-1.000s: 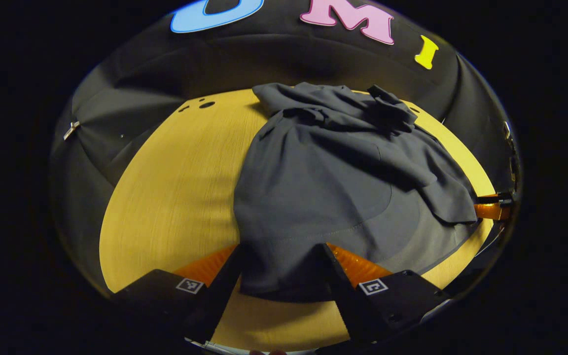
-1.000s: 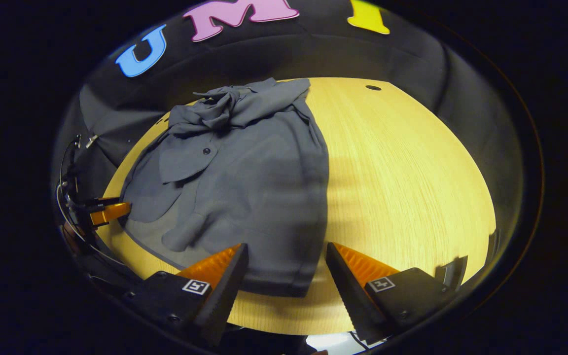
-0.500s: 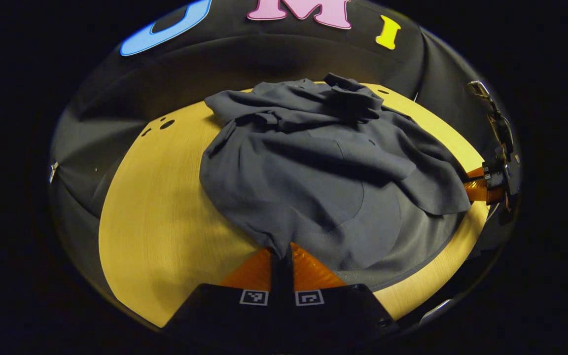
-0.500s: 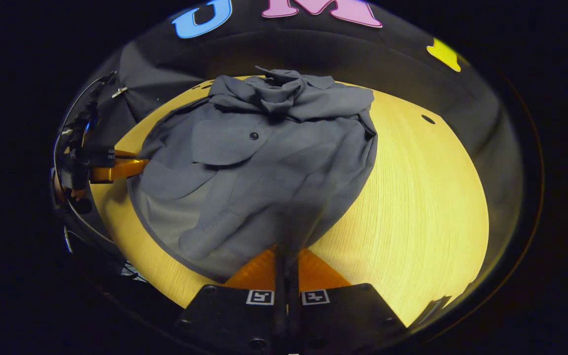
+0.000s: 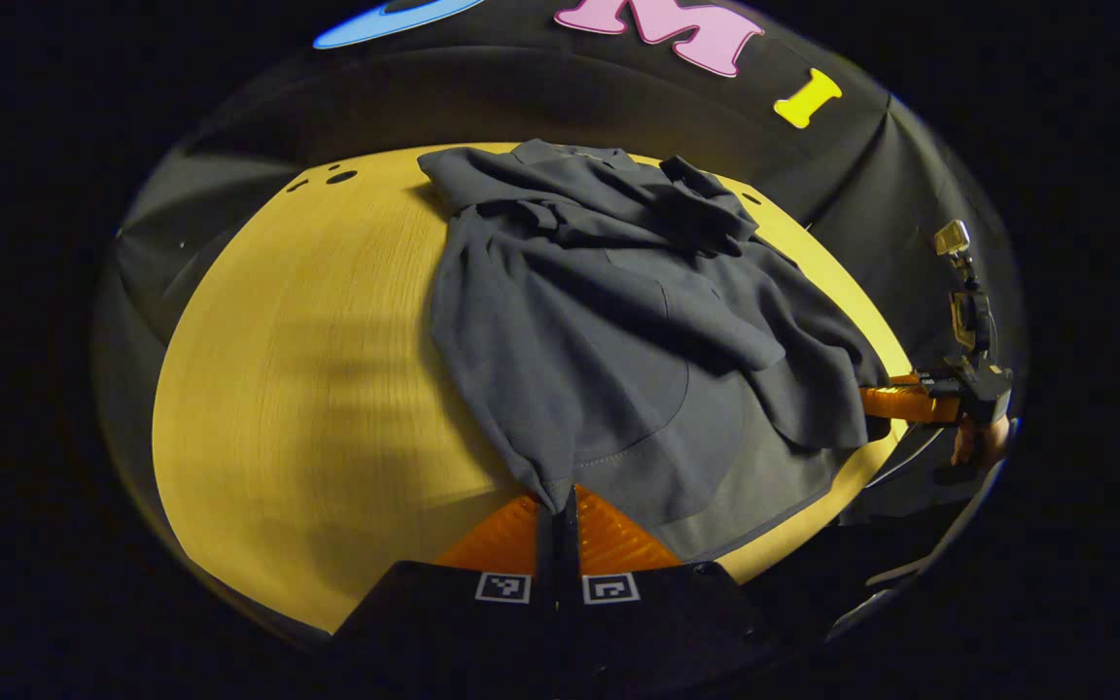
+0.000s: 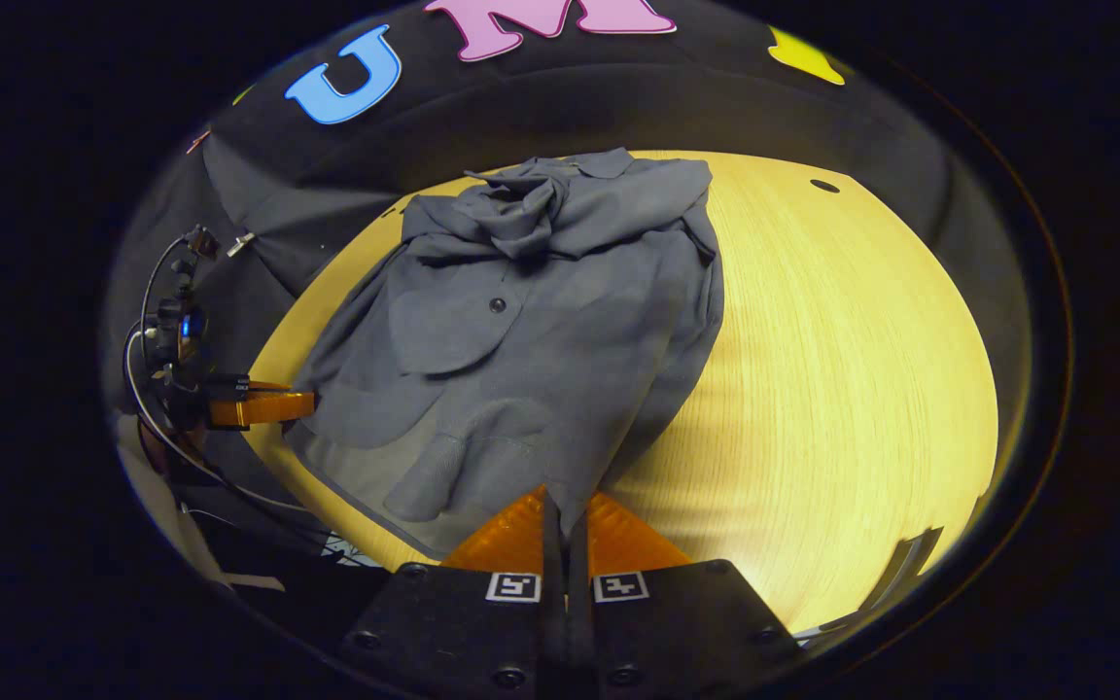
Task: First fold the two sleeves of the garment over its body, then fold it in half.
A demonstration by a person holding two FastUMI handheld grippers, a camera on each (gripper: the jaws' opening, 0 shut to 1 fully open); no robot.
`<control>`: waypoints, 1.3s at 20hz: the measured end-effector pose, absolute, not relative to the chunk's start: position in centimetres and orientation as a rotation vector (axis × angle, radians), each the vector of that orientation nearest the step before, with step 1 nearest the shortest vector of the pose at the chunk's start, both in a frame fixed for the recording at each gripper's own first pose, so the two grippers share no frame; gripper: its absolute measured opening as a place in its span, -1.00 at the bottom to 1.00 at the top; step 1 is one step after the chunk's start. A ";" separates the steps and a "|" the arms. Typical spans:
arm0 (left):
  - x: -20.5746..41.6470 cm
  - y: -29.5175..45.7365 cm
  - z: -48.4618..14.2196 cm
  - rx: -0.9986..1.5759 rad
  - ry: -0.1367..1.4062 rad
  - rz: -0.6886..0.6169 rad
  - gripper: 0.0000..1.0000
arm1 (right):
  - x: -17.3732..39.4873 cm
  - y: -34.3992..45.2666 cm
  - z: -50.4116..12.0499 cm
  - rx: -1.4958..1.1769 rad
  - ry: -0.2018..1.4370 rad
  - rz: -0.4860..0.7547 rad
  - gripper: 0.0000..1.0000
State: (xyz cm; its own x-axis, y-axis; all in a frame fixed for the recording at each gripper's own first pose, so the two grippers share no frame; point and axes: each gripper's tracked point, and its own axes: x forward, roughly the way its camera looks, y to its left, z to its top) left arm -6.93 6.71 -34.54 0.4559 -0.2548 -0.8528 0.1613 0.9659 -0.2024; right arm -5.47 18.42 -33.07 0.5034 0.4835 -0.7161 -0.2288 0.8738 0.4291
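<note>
Yellow wooden tabletop [image 5: 307,389] carries a grey shirt [image 5: 609,331], which lies from the far edge to the near edge, with its collar bunched at the far side. Left gripper [image 5: 557,501] has its fingers pressed together on the shirt's near hem corner. Right gripper [image 6: 565,506] is clamped in the same way on the other near corner of the shirt. Both corners look pulled toward the grippers, and each gripper also appears from the side in the other's view.

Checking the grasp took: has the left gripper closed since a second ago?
Yes. The left gripper, open around the hem then, is shut on the grey garment on the table.
</note>
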 end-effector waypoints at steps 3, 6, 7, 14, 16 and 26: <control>-6.8 7.0 -32.6 -0.141 1.066 -0.259 -0.89 | -4.6 18.0 -31.2 0.342 0.926 0.438 -0.90; -5.6 7.4 -30.2 -0.162 1.017 -0.250 -0.89 | -3.5 17.7 -28.0 0.419 0.851 0.431 -0.90; -4.9 7.4 -29.5 -0.185 0.997 -0.244 -0.89 | -2.8 17.6 -27.1 0.435 0.823 0.424 -0.89; 2.6 6.9 -23.5 -0.261 0.824 -0.228 -0.89 | 4.1 17.5 -20.5 0.530 0.624 0.380 -0.90; 5.2 6.9 -21.5 -0.278 0.764 -0.222 -0.89 | 6.6 17.0 -18.5 0.564 0.555 0.358 -0.90; 17.8 7.2 -15.1 -0.336 0.563 -0.194 -0.90 | 18.3 14.3 -13.7 0.539 0.365 0.254 -0.90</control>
